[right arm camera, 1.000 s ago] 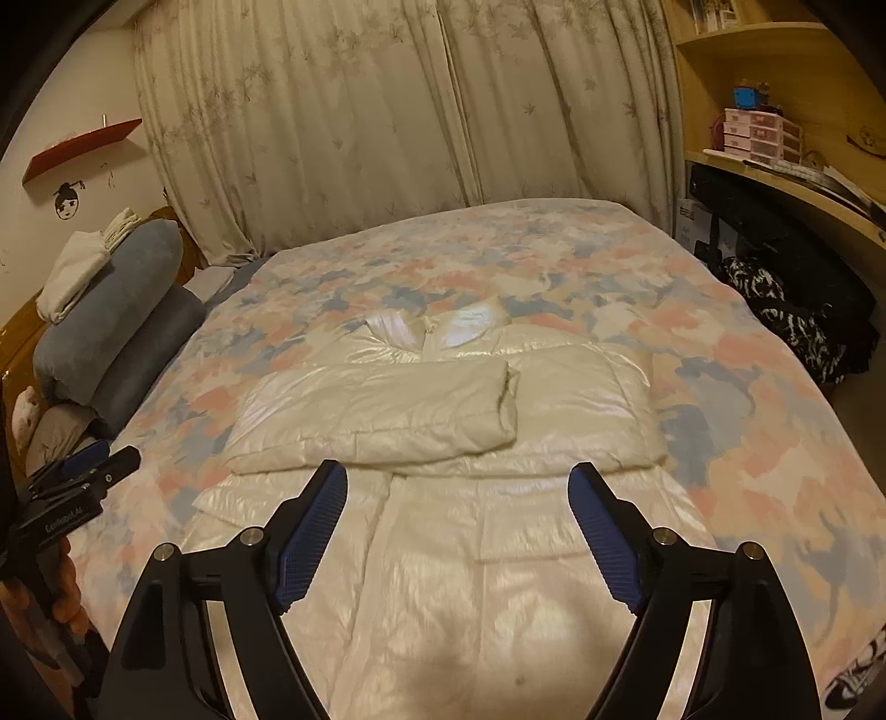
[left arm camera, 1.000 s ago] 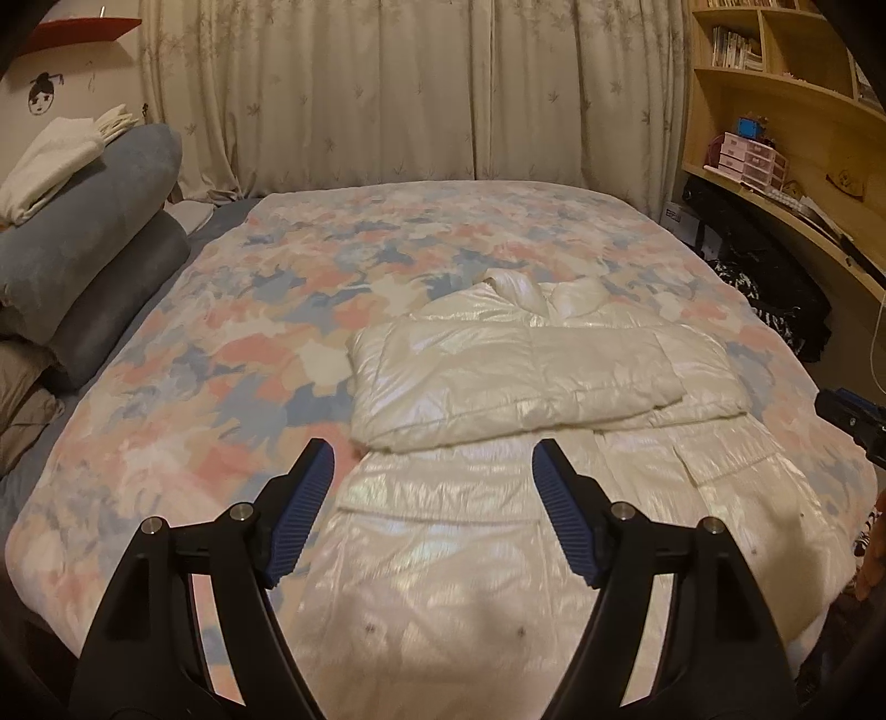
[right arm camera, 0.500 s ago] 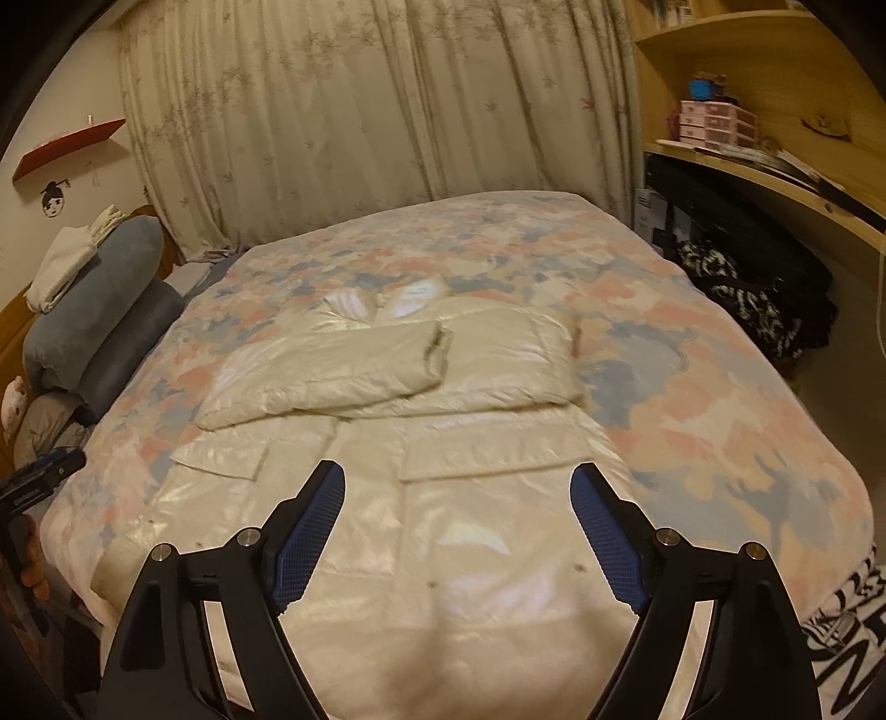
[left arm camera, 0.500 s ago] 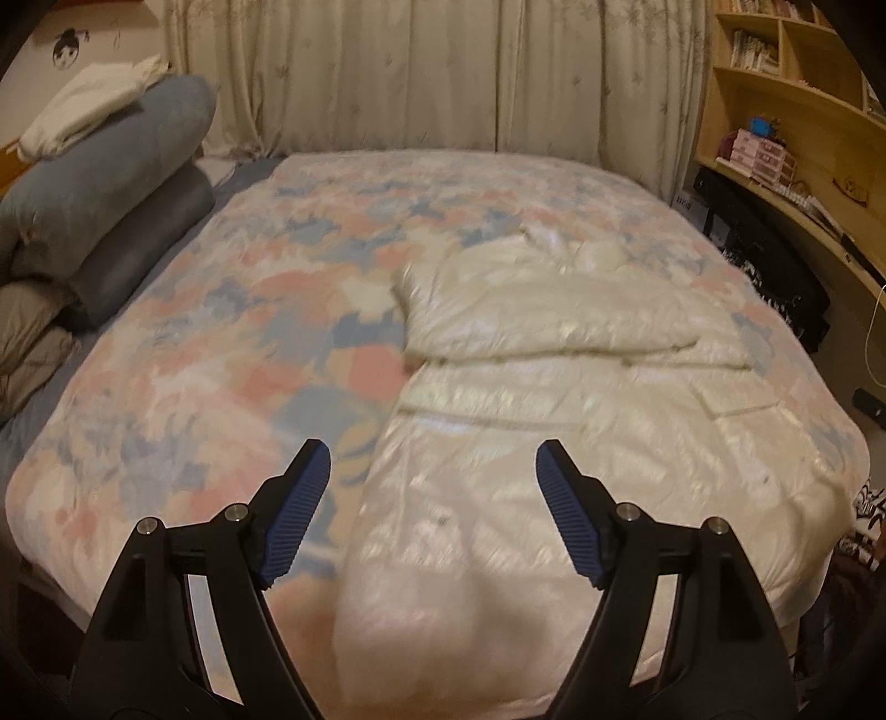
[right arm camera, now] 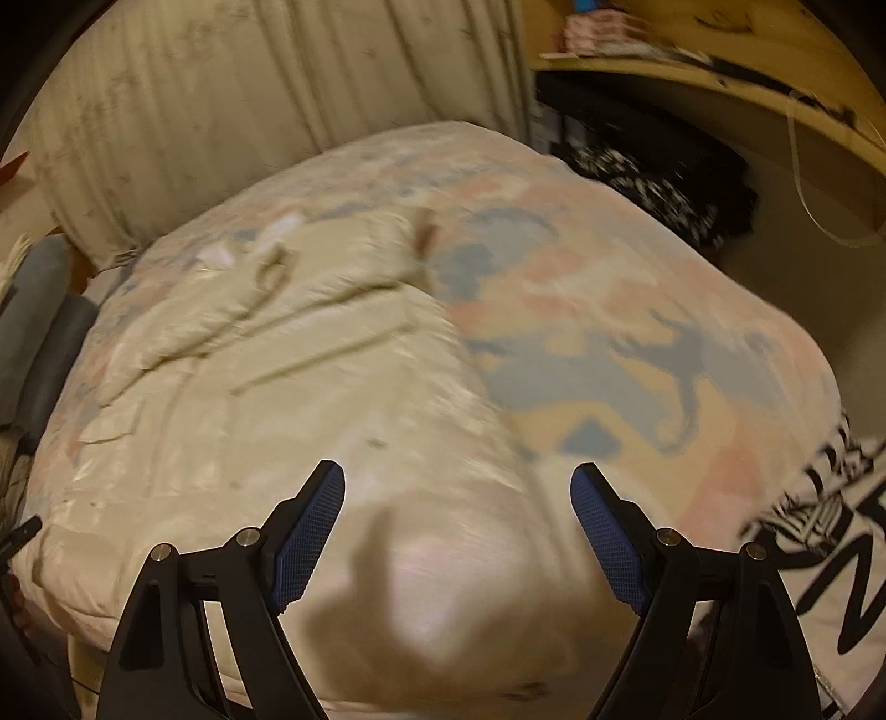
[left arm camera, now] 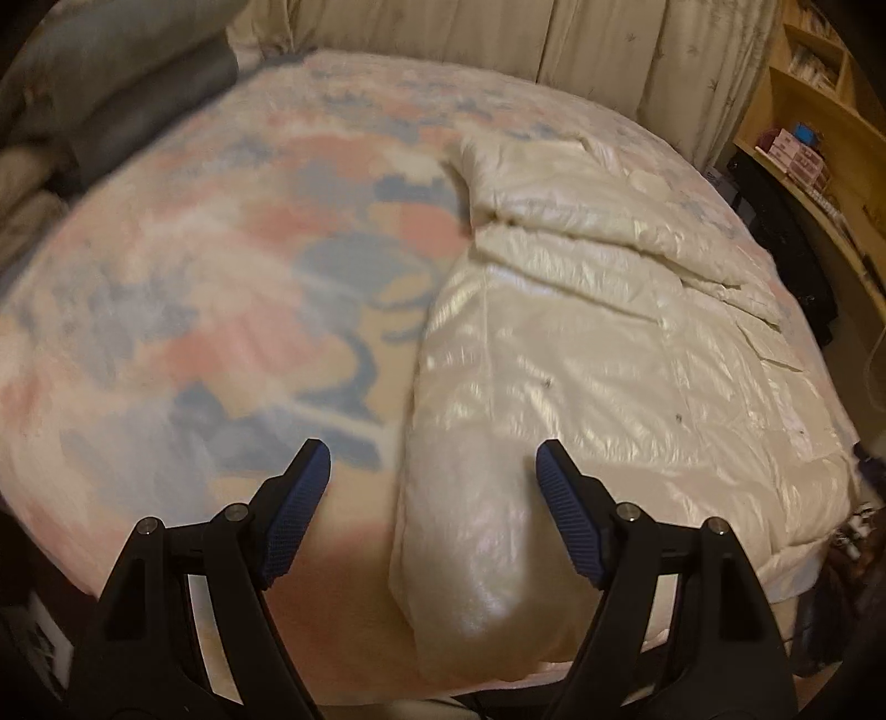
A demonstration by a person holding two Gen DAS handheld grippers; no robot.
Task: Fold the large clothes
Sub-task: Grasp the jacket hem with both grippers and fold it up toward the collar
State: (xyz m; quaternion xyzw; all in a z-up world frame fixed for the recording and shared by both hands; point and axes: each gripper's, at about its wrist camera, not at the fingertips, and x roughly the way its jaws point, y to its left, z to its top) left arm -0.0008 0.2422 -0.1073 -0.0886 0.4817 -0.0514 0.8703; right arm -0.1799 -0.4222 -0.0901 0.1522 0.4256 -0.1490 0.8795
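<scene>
Where curtains (left arm camera: 637, 50) hang, patterned bed (left arm camera: 221, 277) under white coat (left arm camera: 581, 343).

You see dim, warm yellow indoor light, strong motion blur in both views, dark bent fisheye corners, and soft glare on the white jacket (left arm camera: 581, 360).

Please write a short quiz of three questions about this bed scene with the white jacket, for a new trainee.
1. True or false: the left claw already grips the white jacket.
2. Which part of the jacket does each claw face? A collar, B hem corners, C pocket
3. Fill in: the jacket lies on a ____ bedspread.

Key: 1 false, both the left claw and the right claw are open and empty. 2 B. 3 patterned pink and blue.
</scene>
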